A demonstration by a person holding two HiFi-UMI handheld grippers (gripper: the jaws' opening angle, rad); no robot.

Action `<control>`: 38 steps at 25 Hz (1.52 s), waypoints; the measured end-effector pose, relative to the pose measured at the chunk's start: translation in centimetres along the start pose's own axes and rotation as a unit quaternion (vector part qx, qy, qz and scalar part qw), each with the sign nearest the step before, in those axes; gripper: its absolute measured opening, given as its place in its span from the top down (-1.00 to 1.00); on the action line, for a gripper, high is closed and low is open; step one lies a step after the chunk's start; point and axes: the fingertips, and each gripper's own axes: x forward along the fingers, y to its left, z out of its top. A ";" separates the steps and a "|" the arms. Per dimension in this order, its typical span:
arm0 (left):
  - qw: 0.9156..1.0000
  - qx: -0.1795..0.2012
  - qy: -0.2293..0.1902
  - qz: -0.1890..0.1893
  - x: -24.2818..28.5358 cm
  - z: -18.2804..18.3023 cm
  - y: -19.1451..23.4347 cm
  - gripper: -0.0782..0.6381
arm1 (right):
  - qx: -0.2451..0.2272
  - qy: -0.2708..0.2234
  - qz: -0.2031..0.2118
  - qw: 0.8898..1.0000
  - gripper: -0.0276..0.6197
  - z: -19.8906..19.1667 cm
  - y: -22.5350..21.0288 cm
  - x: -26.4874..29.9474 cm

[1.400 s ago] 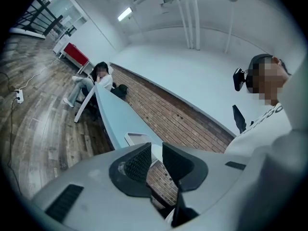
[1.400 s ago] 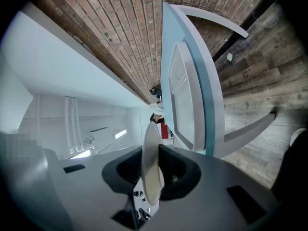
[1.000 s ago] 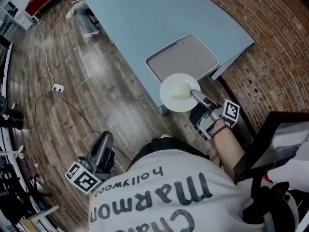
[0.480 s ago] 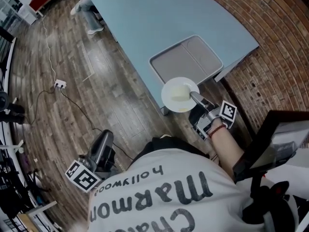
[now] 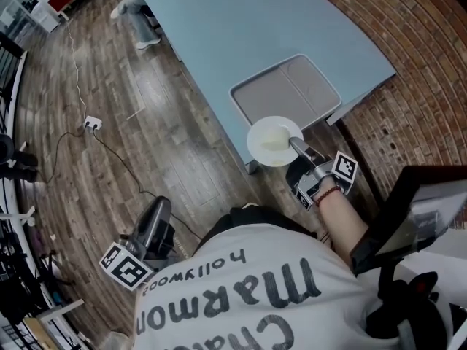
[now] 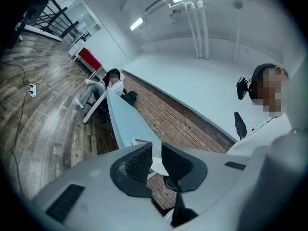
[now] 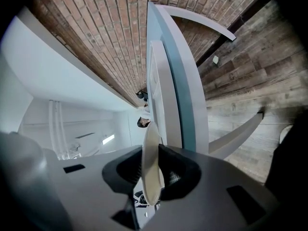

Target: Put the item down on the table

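A white plate (image 5: 273, 141) hangs over the near edge of the light blue table (image 5: 255, 28), level in the head view. My right gripper (image 5: 299, 149) is shut on its near rim. In the right gripper view the plate (image 7: 150, 148) shows edge-on between the pads, with the table (image 7: 185, 81) straight ahead. My left gripper (image 5: 149, 232) hangs low at the person's left side over the wooden floor, far from the table. Its jaws (image 6: 156, 150) stand nearly together with only a thin slit and nothing between them.
A grey two-part tray (image 5: 286, 91) lies on the table's near end, right beyond the plate. A brick wall (image 5: 423, 86) runs along the table's right side. A cable and power strip (image 5: 89, 125) lie on the floor at left. A seated person (image 6: 108, 83) is at the table's far end.
The head view has drifted a little, so table and tray sit slightly lower right in the picture. The plate stays in my right gripper at the table's near edge. The left gripper has not moved.
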 end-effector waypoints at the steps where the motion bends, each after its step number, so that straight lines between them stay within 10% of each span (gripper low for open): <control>1: 1.000 -0.001 -0.001 0.000 -0.1 0.0 -0.1 0.61 | 0.003 -0.002 -0.001 1.000 0.69 0.0 0.1 0.0; 38: 1.000 -0.005 0.002 0.018 -0.2 -0.6 0.8 0.61 | -0.032 -0.051 -0.081 0.995 0.69 1.2 -1.0 0.0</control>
